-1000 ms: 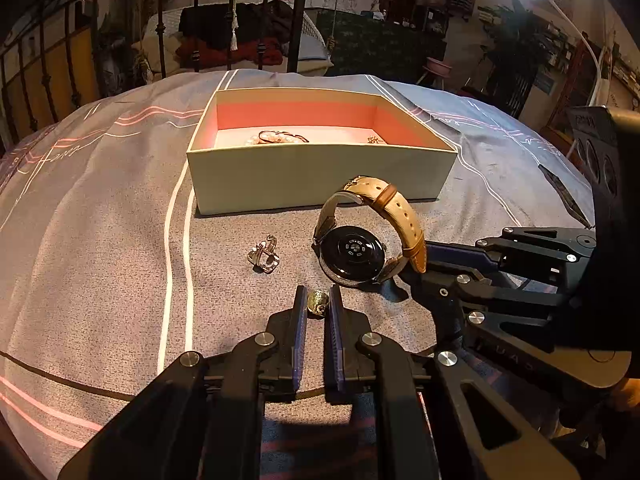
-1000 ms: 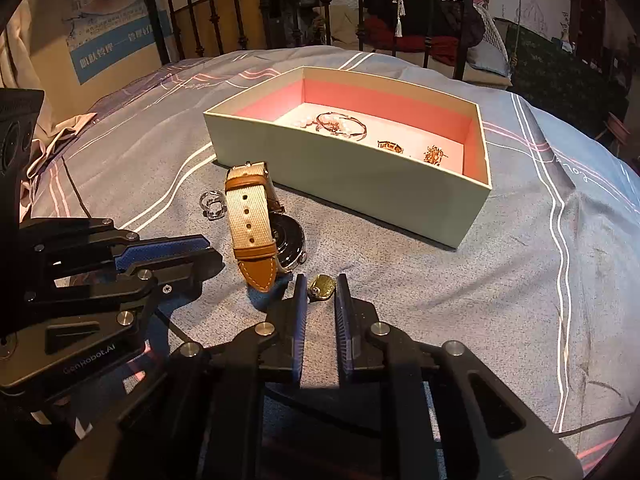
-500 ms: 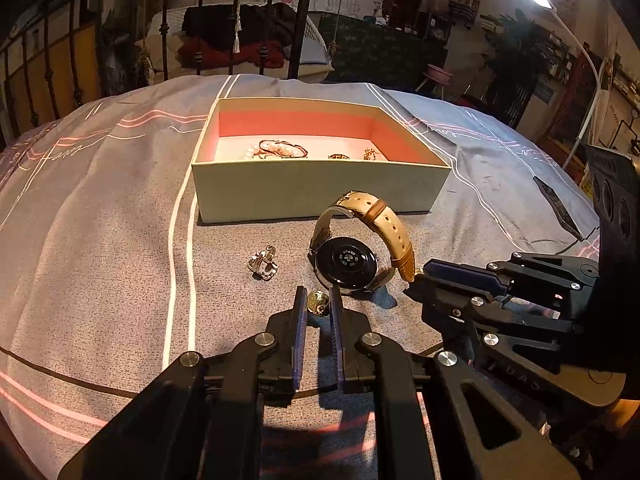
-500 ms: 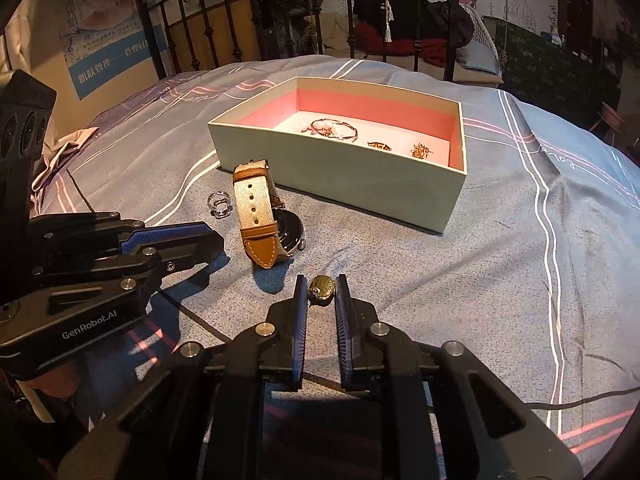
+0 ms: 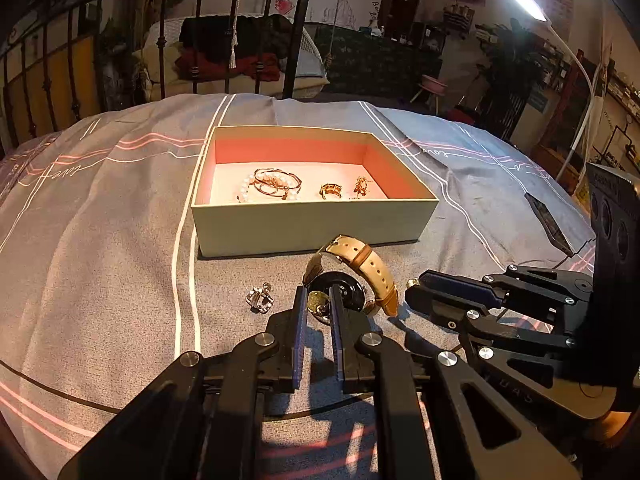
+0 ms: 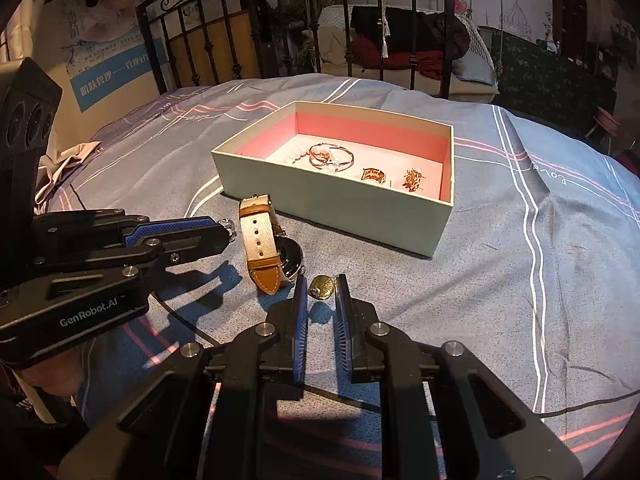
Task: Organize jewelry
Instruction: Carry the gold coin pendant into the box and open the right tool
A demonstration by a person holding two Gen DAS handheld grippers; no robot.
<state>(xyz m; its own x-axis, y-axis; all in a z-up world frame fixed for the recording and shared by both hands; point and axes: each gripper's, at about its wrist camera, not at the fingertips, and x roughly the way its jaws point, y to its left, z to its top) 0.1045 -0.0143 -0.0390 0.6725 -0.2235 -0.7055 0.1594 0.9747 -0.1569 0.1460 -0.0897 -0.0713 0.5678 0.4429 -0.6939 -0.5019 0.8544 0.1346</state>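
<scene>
My left gripper (image 5: 318, 300) is shut on a small gold piece (image 5: 316, 305), held just above the grey striped bedspread. My right gripper (image 6: 322, 286) is shut on a gold oval piece (image 6: 324, 288), with its shadow on the cloth below. Between the two lies a watch (image 5: 352, 268) with a tan strap, case back up. A small silver ring (image 5: 260, 298) rests left of it. The open pale green box (image 5: 312, 228) with a pink lining stands behind, holding bracelets (image 5: 276, 184) and two gold pieces. Each view shows the other gripper (image 5: 414, 290) (image 6: 226, 234) beside the watch.
A dark flat phone (image 5: 546, 220) with a cable lies on the bedspread at the right. A black iron bed frame (image 5: 304, 40) stands behind the box, with piled clothes beyond it. Bare bedspread stretches to the left of the box and in front of it.
Both grippers have risen a little off the bedspread with their gold pieces still gripped. More of the box's inside shows now. The watch and the silver ring have stayed put.
</scene>
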